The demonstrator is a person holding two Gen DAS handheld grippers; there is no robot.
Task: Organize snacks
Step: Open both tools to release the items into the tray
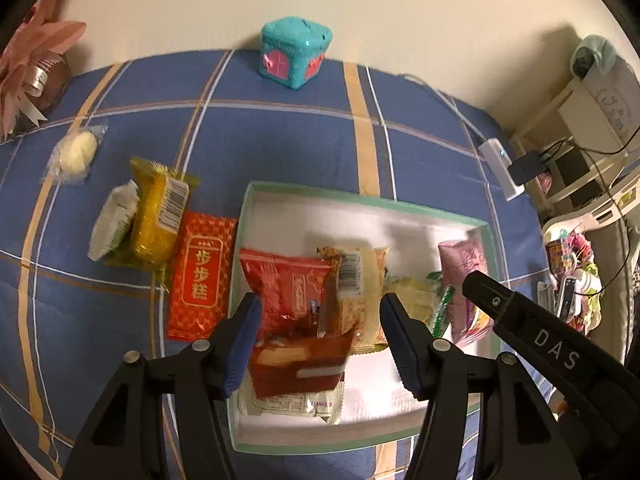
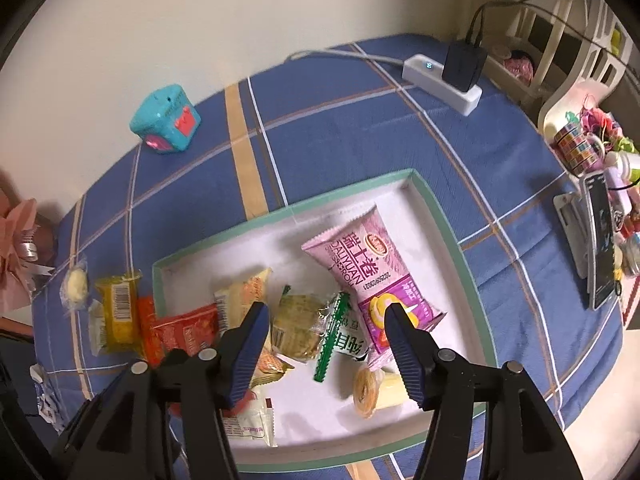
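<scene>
Now lift both spread, empty grippers, left (image 1: 320, 336) and right (image 2: 324, 344), clear of the box (image 2: 448, 224); fetch the red packet (image 1: 200, 276), frame left.

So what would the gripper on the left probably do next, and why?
Probably swing left to the red packet beside the box: the left gripper is open and empty, and four snacks lie outside on the cloth.

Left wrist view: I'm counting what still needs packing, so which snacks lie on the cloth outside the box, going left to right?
Clear-wrapped pale round snack → white packet → yellow packet with barcode → red packet with gold characters, beside the box's left wall.
</scene>
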